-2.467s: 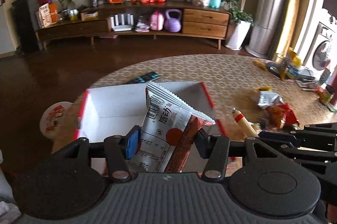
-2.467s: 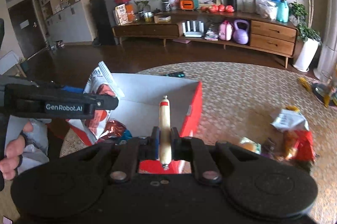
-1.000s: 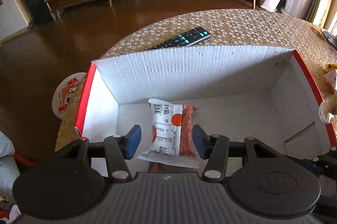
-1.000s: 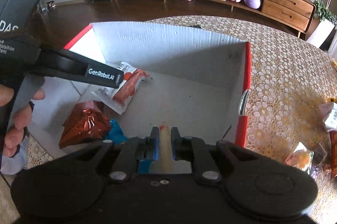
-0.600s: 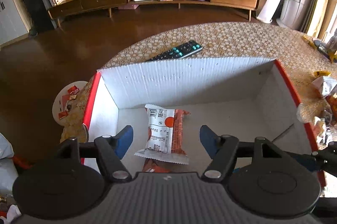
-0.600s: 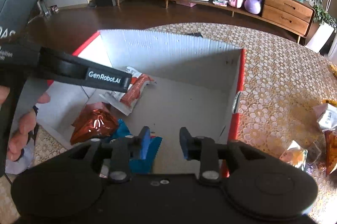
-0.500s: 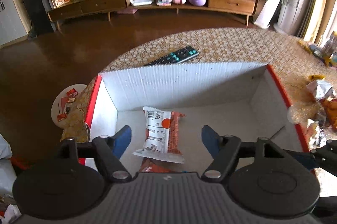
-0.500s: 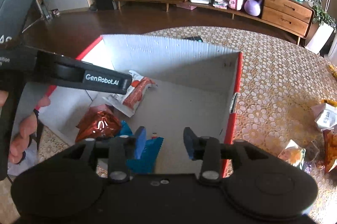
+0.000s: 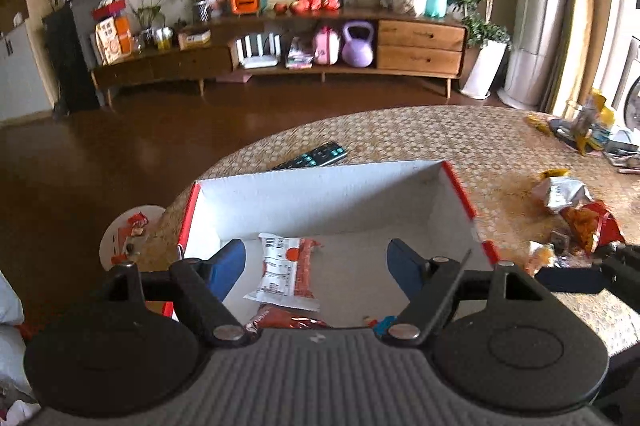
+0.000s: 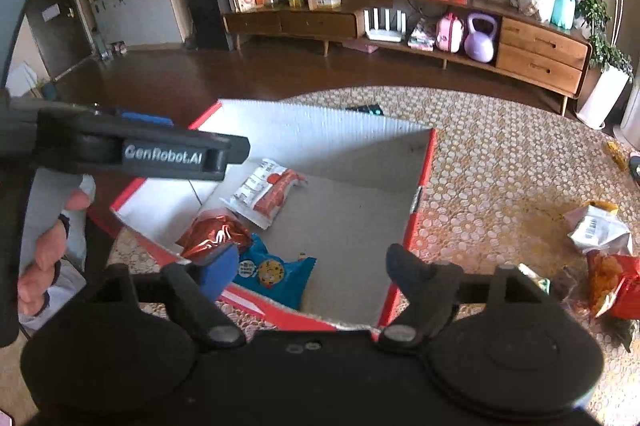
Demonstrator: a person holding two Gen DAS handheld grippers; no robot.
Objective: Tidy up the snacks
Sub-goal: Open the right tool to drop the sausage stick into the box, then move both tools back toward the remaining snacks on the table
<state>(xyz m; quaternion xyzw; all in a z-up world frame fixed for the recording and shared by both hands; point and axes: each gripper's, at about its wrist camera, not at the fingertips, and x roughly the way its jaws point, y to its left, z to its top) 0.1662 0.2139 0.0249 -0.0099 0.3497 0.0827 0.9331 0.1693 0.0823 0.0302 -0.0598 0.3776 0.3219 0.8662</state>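
A red-and-white carton (image 9: 320,194) (image 10: 320,138) stands open on the round table. On its floor lie a white-and-orange packet (image 9: 286,272) (image 10: 266,196), a red foil packet (image 10: 214,232) and a blue packet (image 10: 272,272). My left gripper (image 9: 316,258) hangs open above the carton's near side with nothing between its fingers. My right gripper (image 10: 310,260) is over the carton's near right corner; its jaws are opening and hold nothing. The sausage stick is out of sight. A finger (image 10: 176,156) of the left gripper crosses the right wrist view.
Loose snacks lie on the woven mat right of the carton: a crumpled white packet (image 9: 560,192) (image 10: 600,226) and a red bag (image 9: 592,226) (image 10: 612,286). A remote (image 9: 312,156) lies behind the carton. A person's hand (image 10: 52,226) is at the left.
Both grippers have risen and drawn back from the carton. The right jaws went from shut on the sausage stick to wide open. The left jaws widened, leaving the white-and-orange packet lying inside.
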